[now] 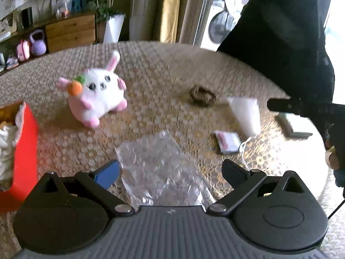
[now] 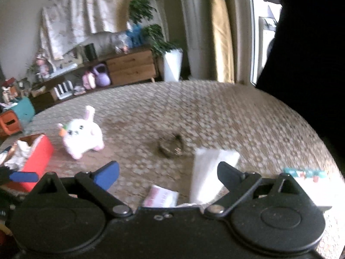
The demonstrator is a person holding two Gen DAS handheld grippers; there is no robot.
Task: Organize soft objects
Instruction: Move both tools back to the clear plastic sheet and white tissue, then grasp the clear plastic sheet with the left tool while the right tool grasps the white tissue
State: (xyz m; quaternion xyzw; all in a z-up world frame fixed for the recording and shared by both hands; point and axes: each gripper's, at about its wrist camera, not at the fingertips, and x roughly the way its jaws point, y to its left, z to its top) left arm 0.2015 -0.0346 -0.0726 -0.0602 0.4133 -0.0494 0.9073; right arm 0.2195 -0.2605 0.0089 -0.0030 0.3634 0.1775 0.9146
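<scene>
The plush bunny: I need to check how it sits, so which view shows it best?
The left wrist view: the plush bunny is larger there, its face, carrot and feet distinct on the table. The right wrist view shows it smaller and blurrier.

No text, label, brand or number can be read in either view. The small white packet with pink print (image 2: 160, 198) on the woven-patterned desk (image 2: 215, 112) carries markings, but they are too blurred to make out.
</scene>
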